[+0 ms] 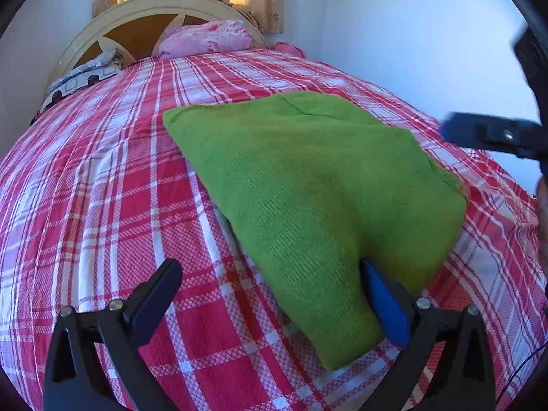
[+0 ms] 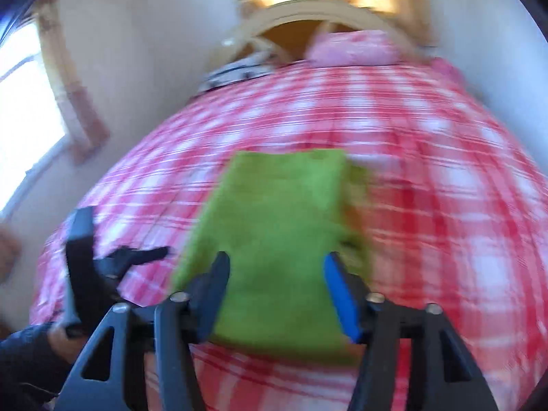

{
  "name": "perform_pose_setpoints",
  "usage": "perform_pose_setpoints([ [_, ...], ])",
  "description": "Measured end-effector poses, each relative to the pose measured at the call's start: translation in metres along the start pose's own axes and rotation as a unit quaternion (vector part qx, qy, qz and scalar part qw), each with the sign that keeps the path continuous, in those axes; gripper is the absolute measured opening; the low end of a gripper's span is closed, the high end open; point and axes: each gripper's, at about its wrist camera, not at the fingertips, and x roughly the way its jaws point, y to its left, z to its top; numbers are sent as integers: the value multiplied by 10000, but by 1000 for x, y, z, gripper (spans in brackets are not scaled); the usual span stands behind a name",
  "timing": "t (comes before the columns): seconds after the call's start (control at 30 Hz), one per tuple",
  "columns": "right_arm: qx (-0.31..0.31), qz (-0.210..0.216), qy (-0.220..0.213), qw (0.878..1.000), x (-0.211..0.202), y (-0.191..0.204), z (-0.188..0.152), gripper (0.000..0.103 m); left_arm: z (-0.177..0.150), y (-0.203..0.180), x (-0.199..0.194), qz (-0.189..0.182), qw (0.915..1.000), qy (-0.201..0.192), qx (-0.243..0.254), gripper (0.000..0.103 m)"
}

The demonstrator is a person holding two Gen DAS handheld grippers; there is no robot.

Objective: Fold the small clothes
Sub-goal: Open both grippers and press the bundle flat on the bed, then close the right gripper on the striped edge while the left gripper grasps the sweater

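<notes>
Left gripper point(image 1: 270, 275): your jaws stand wide apart, black finger on the left, blue-padded finger on the right; nothing is clamped between them.
Right gripper point(image 2: 276, 269): your jaws are spread here too, black finger left, blue pad right; the right wrist view is smeared, so contact with anything is hard to judge.
Relative pose: your right gripper shows at the right edge of the left wrist view, and your left gripper sits low at the left of the right wrist view.
</notes>
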Motion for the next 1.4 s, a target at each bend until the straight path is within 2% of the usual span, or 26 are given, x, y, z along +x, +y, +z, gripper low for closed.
perform_pose_setpoints([
  [0.03, -62, 139, 124, 9998, 12, 4, 4, 59, 0, 1, 0, -11, 10000, 4, -16, 103],
  [0.07, -112, 45, 322, 9994, 29, 4, 6, 59, 0, 1, 1, -20, 10000, 8, -27, 103],
  [0.13, -89, -434, 635, 9970, 54, -6, 5, 59, 0, 2, 1, -32, 10000, 16, -43, 103],
  [0.17, 72, -440, 835, 9955, 66, -19, 2, 58, 0, 1, 2, -33, 10000, 41, -22, 103],
  [0.27, 356, -173, 662, 9970, 65, -41, -3, 45, 0, -1, 3, 0, 10000, 58, 20, 103],
  [0.3, 425, -106, 644, 9970, 62, -44, -4, 44, 1, 0, 3, -19, 10000, 69, 13, 103],
  [0.47, 548, 100, 648, 9963, 49, -51, -4, 45, 2, 4, 5, -141, 9998, 125, -102, 103],
  [0.57, 482, 32, 338, 9983, 35, -39, -2, 47, 2, 4, 6, -121, 9998, 111, -94, 103],
  [0.6, 433, -32, 362, 9984, 37, -39, -2, 49, 2, 4, 6, -124, 9998, 120, -89, 103],
  [0.67, 305, -228, 739, 9965, 54, -38, -8, 49, 2, 4, 7, -125, 9998, 142, -83, 103],
  [0.73, 143, -267, 633, 9975, 57, -35, -12, 49, 2, 4, 7, -132, 9997, 152, -101, 103],
  [0.87, 255, -111, 572, 9980, 52, -42, -14, 49, 4, 6, 4, -163, 9995, 194, -213, 103],
  [1.07, 2, -13, 646, 9979, 43, -41, -17, 49, 9, 4, -7, -169, 9989, 142, -404, 103],
  [1.13, 0, 88, 588, 9982, 34, -41, -14, 51, 12, 3, -14, -193, 9991, -9, -382, 103],
  [1.17, 26, 179, 491, 9986, 28, -42, -12, 56, 15, 3, -19, -186, 9990, -129, -381, 103],
  [1.2, 85, 291, 267, 9992, 17, -46, -8, 66, 17, 3, -20, -193, 9988, -189, -407, 103],
  [1.27, 231, 333, -84, 9991, 4, -53, 0, 76, 23, 8, -18, -308, 9975, -229, -590, 103],
  [1.33, 529, 450, -250, 9973, 1, -69, 11, 79, 26, 15, -9, -411, 9959, -139, -796, 103],
  [1.4, 793, 476, -154, 9956, 10, -85, 21, 79, 27, 20, 2, -550, 9937, 37, -976, 103],
])
